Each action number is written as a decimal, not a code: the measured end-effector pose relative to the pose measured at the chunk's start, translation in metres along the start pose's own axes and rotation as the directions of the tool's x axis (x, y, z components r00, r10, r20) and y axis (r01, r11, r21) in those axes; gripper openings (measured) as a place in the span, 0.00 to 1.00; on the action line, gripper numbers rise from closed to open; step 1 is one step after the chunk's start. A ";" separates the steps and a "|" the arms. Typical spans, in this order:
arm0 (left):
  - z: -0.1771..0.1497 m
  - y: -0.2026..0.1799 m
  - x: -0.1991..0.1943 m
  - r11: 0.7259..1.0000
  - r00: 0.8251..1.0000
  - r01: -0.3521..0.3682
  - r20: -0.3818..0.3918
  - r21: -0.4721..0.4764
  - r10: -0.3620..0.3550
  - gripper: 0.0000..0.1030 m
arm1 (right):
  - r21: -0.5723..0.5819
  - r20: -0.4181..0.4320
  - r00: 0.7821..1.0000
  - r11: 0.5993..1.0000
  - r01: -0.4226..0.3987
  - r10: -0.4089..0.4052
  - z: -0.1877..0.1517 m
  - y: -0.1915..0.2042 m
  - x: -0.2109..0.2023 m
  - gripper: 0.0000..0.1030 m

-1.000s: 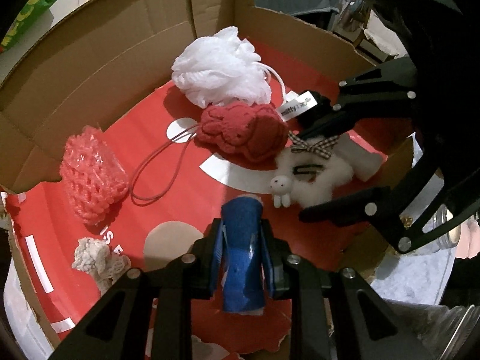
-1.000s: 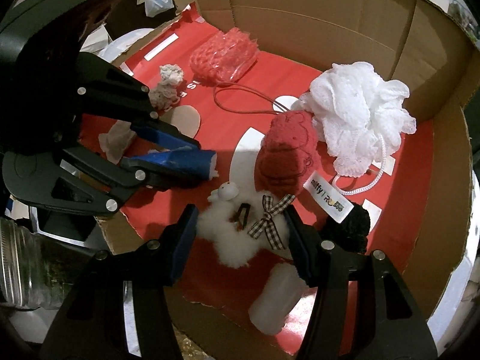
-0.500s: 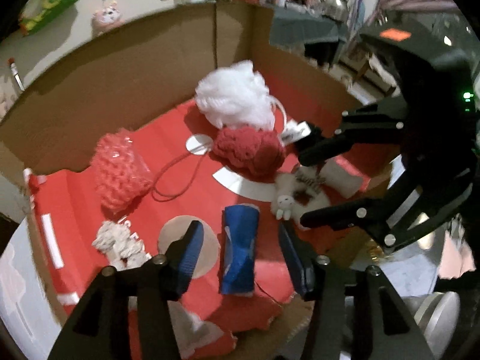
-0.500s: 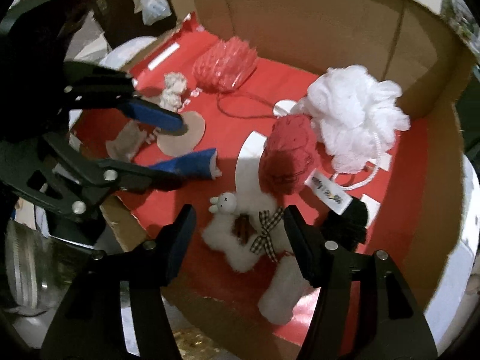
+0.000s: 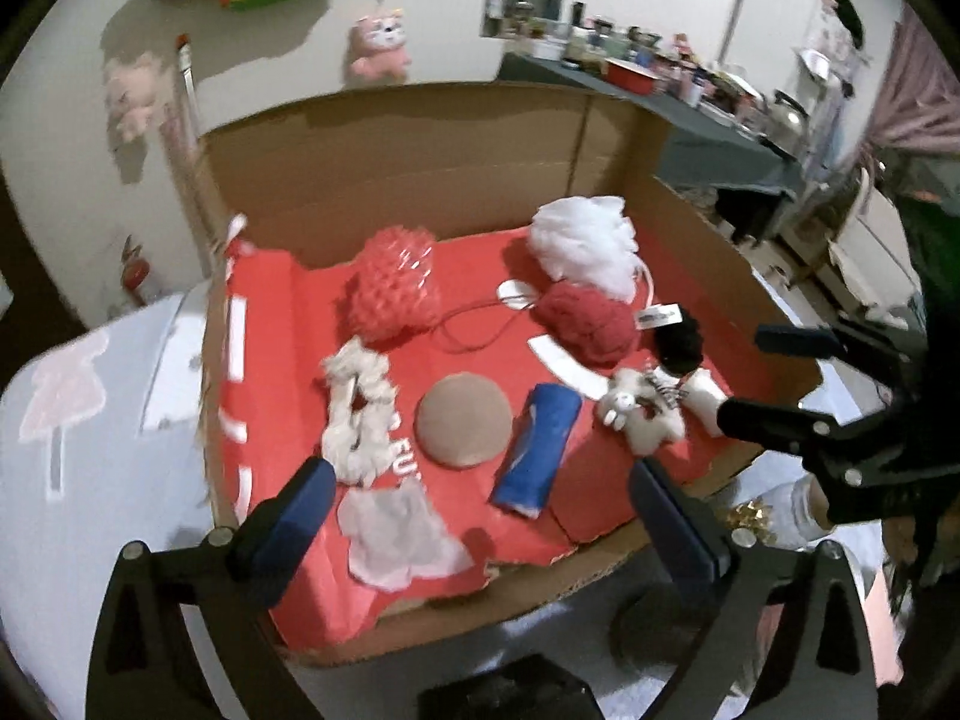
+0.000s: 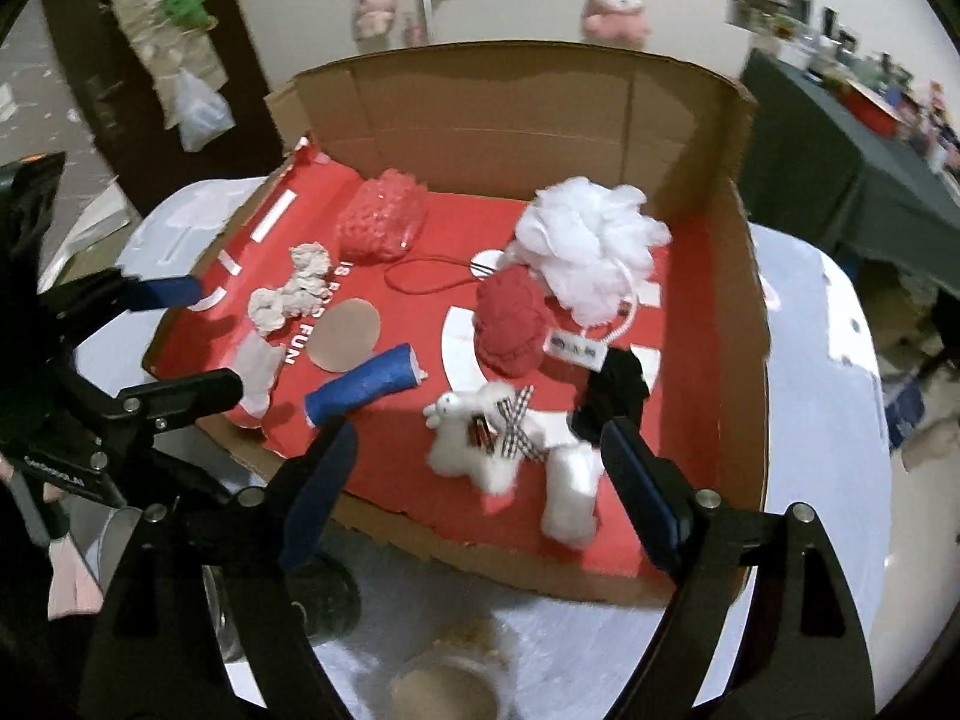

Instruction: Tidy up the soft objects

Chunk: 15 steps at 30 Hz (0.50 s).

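With both the left gripper (image 5: 480, 516) and right gripper (image 6: 474, 480) opening wide and empty above the cardboard box (image 6: 744, 312), the blue roll (image 5: 536, 456) lies loose near the torn front edge — a careless sweep could nudge it out.

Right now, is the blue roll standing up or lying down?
Lying down: the blue roll rests on its side on the box's red floor, free of both grippers.
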<state>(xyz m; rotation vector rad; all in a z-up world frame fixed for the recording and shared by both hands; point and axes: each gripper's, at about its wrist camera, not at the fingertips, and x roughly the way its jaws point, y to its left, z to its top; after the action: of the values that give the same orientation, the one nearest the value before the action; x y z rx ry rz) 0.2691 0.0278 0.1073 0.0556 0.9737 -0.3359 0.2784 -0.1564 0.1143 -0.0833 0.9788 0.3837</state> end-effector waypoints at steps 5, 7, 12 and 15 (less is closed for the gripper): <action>-0.013 0.012 0.002 0.994 1.000 -0.008 -0.012 -0.107 0.007 1.00 | 0.055 -0.008 0.997 0.996 0.076 -0.076 -0.013 0.002 0.003 0.81; -0.016 0.016 0.002 0.992 1.000 -0.007 -0.009 -0.128 0.006 1.00 | 0.081 -0.013 0.996 0.992 0.093 -0.092 -0.017 0.000 0.007 0.81; -0.020 0.022 0.006 0.984 1.000 -0.025 -0.016 -0.176 0.023 1.00 | 0.123 -0.014 0.996 0.988 0.093 -0.092 -0.023 -0.006 0.011 0.81; -0.021 0.020 0.012 0.983 0.998 -0.051 -0.035 -0.176 0.045 1.00 | 0.127 -0.011 0.995 0.987 0.096 -0.095 -0.024 -0.006 0.013 0.81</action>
<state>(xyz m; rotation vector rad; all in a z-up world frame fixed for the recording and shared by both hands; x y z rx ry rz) 0.2641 0.0484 0.0836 -0.0779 1.0276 -0.2034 0.2680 -0.1644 0.0898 -0.0149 0.9981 0.2321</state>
